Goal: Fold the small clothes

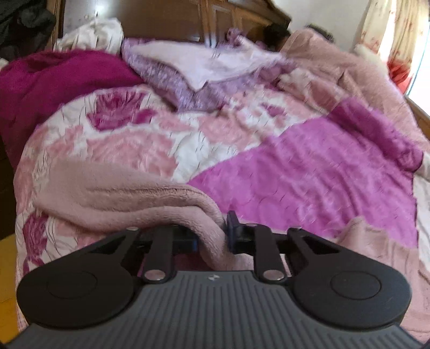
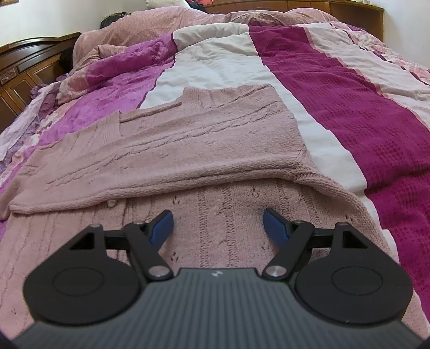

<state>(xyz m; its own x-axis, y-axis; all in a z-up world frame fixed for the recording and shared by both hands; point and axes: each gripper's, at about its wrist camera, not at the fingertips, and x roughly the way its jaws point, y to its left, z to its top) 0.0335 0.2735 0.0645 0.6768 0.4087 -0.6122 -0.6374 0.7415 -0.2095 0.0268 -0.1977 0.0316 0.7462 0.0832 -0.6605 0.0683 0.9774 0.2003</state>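
Observation:
A dusty-pink knitted sweater (image 2: pixel 188 150) lies on the bed, one part folded over another. My right gripper (image 2: pixel 217 222) is open just above the sweater's near part, blue pads (image 2: pixel 274 225) spread wide and holding nothing. In the left wrist view, my left gripper (image 1: pixel 212 236) is shut on a bunched fold of the pink sweater (image 1: pixel 126 196), which is lifted above the quilt. The left finger is mostly hidden by the fabric.
The bed is covered by a pink, white and magenta floral quilt (image 1: pixel 309 171). A purple pillow (image 1: pixel 188 69) and a dark wooden headboard (image 1: pixel 215 18) are at the far end. A person lies under a pink blanket (image 1: pixel 336 61). A curtained window (image 1: pixel 403 40) is at the right.

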